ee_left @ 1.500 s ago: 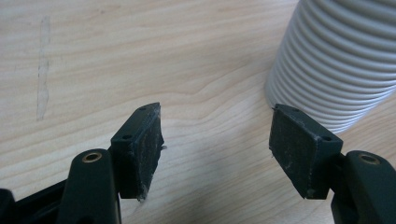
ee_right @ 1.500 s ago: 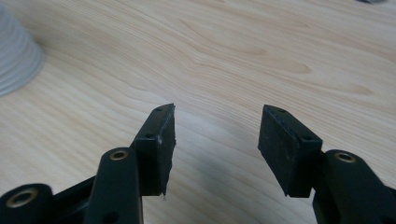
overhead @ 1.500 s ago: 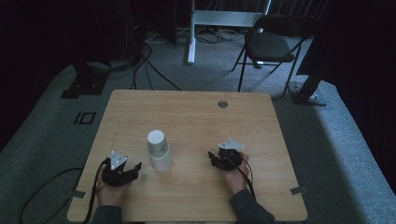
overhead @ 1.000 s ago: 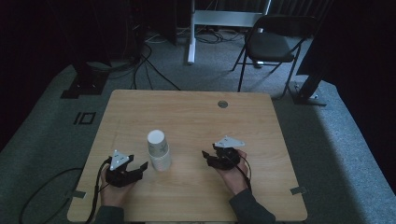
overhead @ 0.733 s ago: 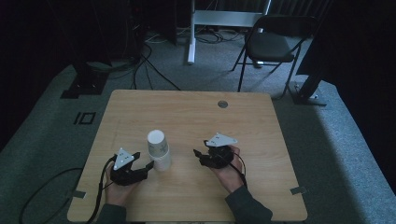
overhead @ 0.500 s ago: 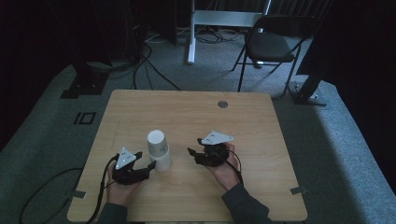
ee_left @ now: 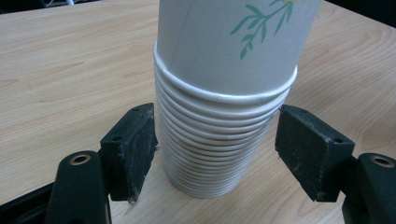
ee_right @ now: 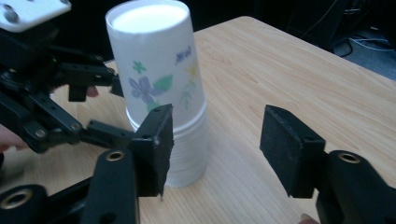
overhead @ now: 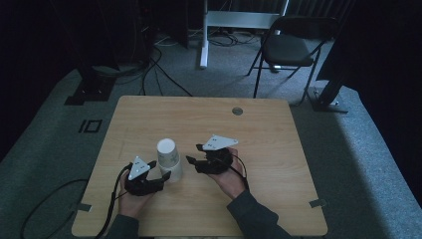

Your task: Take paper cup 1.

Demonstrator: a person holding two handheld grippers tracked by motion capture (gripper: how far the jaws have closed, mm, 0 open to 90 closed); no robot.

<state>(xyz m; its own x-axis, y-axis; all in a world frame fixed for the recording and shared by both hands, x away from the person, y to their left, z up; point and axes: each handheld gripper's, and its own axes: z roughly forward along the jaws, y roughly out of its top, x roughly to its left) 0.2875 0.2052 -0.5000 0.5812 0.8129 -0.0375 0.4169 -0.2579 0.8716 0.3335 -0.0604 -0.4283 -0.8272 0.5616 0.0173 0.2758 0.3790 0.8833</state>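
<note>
A stack of white paper cups (overhead: 168,158) stands upside down on the wooden table (overhead: 268,144), left of centre. The top cup carries a flower print (ee_right: 154,86). My left gripper (overhead: 166,175) is open, with its jaws on either side of the stack's lower rims (ee_left: 219,140); small gaps show on both sides. My right gripper (overhead: 193,153) is open just right of the stack and holds nothing. In the right gripper view the stack (ee_right: 163,93) stands behind the left jaw, with the left gripper (ee_right: 60,93) beyond it.
A round cable hole (overhead: 237,111) sits near the table's far edge. A black folding chair (overhead: 288,47) and a white desk leg (overhead: 204,35) stand beyond the table. Cables (overhead: 154,64) lie on the grey floor at the back left.
Both grippers have closed in on the cup stack: the left slid right until its jaws straddle the base, and the right moved left and forward up to the stack.
</note>
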